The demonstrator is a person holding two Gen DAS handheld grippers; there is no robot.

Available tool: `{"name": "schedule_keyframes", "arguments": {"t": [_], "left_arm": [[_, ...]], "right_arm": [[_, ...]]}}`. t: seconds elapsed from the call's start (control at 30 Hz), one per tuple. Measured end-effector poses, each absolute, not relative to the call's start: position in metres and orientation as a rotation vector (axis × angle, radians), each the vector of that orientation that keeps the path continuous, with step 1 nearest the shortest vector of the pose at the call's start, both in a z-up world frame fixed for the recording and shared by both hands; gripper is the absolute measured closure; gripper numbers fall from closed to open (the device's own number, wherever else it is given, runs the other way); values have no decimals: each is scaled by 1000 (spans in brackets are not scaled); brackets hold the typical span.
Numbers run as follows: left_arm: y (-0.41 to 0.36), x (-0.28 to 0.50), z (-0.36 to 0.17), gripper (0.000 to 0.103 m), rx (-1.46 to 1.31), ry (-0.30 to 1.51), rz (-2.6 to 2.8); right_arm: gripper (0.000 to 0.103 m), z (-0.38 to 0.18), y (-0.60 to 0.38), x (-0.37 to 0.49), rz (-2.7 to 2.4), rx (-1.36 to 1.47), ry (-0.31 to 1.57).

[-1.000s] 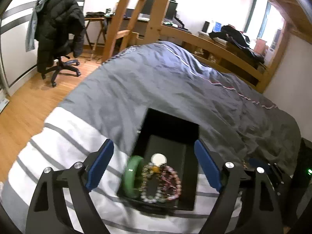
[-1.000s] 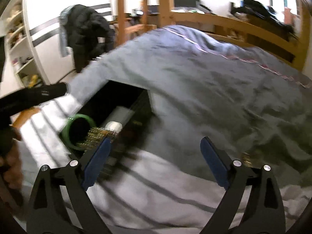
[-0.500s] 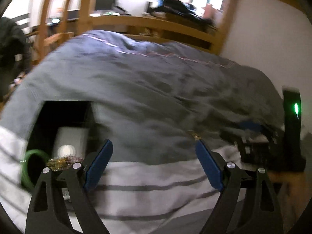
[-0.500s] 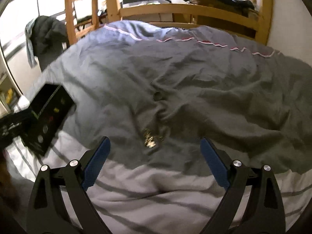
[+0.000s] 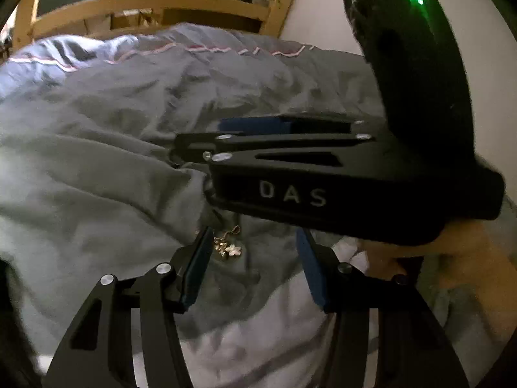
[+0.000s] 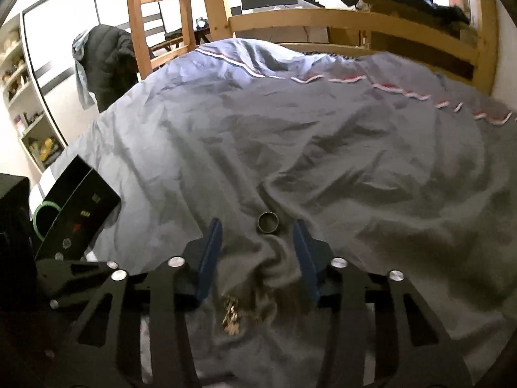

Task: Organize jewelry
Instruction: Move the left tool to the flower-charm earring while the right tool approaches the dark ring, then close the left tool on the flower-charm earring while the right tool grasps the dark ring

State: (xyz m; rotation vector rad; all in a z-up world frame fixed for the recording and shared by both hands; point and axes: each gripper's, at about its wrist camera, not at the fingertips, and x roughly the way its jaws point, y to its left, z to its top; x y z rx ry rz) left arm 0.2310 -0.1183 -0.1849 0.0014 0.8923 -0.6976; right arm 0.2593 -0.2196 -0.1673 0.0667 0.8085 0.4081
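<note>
Both grippers have swung off the black jewelry box [image 6: 76, 208] & over to the loose pieces on the grey duvet [image 6: 323, 135]; a sec ago the left one was framing the box w/ the green bangle [image 6: 45, 216] and beads, now the box sits well to the left, far from the work. Left gripper [image 5: 252, 258] has narrowed from wide to mid-open, empty, w/ the gold flower-charm chain [image 5: 227, 245] lying just beside its left finger. Right gripper [image 6: 257, 253] has likewise closed in partway, empty, w/ a dark metal ring [image 6: 269, 222] standing on edge just ahead btwn its tips; the chain [image 6: 231, 318] is low btwn its fingers. In the left view the right gripper [image 5: 200, 153] crosses sideways above the chain. Judgement: sorting has moved on to the strays, pickups not yet made; two tools this close could clash.
</note>
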Motion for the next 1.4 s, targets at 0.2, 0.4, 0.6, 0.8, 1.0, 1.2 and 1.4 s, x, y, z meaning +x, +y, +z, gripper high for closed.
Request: {"name": "schedule_keyframes", "arguments": {"t": [0.2,0.4,0.6,0.8,1.0,1.2,1.4], "left_arm": [[-123,243,-207,62,-10,947,-713],[-124,250,-214,72,-1,980,-678],[-118,247,-210,83,-18,1005,-636],[-123,244,-210,83,20,1009,-633],[-119,248,-210,85,-3,1025,-633],[-122,249,-208,86,2,1020,-621],[-124,249,-205,86,7,1008,-611]], "right_arm": [[67,-189,-226,277,431,145,816],[70,-203,-209,294,440,100,838],[82,-203,-212,292,401,110,820],[82,-206,-229,297,388,200,824],[82,-210,-226,300,388,194,843],[82,-213,-227,300,386,208,845],[82,-212,-229,298,384,210,833]]}}
